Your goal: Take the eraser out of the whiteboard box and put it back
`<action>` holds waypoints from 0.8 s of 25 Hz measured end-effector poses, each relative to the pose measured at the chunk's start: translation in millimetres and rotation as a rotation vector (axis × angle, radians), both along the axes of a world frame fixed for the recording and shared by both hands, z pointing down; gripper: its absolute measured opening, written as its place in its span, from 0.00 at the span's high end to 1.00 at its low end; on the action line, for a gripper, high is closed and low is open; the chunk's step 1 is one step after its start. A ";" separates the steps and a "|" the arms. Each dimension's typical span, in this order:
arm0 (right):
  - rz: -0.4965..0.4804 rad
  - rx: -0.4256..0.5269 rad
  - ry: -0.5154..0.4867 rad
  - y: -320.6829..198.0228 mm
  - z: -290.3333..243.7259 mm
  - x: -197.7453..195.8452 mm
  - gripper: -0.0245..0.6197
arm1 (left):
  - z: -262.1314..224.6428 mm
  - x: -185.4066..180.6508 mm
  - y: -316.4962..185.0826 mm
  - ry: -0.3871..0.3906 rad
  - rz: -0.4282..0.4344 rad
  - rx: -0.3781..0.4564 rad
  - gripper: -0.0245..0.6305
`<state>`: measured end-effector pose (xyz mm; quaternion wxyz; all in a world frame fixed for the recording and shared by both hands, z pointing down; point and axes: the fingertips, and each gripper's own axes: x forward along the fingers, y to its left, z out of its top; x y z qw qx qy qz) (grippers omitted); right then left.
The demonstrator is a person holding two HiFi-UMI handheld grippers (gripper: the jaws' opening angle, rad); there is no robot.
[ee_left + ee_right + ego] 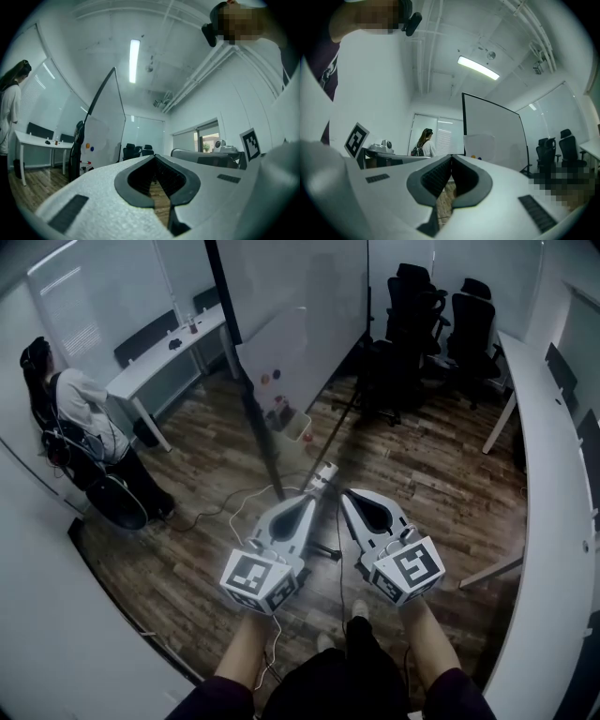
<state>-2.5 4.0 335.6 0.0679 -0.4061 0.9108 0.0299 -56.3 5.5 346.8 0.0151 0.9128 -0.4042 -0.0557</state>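
A whiteboard (291, 315) on a dark stand rises across the room, with small coloured magnets (272, 378) low on it. At its foot hangs a small white box (296, 425) with something red in it; I cannot pick out the eraser. My left gripper (314, 495) and right gripper (347, 493) are held side by side over the wooden floor, well short of the board. Both point level toward it. In the left gripper view the whiteboard (105, 126) stands ahead on the left, and the left gripper (154, 157) is shut on nothing. The right gripper (451, 157) is likewise shut and empty, with the whiteboard (492, 131) ahead.
A person (80, 418) stands at the left beside a white table (164, 357). Black office chairs (431, 315) cluster at the back right. A long white desk (553, 484) runs down the right side. Cables (234, 507) trail over the floor near the board's stand.
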 end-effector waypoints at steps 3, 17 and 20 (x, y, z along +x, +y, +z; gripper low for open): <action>-0.018 -0.001 -0.006 -16.6 5.1 -5.7 0.96 | 4.3 -5.5 -15.4 -0.001 -0.011 -0.005 0.96; -0.064 -0.048 0.016 -121.1 18.7 -0.6 0.95 | 18.9 3.2 -114.1 -0.009 -0.056 -0.045 0.96; -0.105 -0.033 0.014 -141.3 23.5 3.6 0.96 | 17.9 7.3 -136.9 -0.010 -0.087 -0.036 0.96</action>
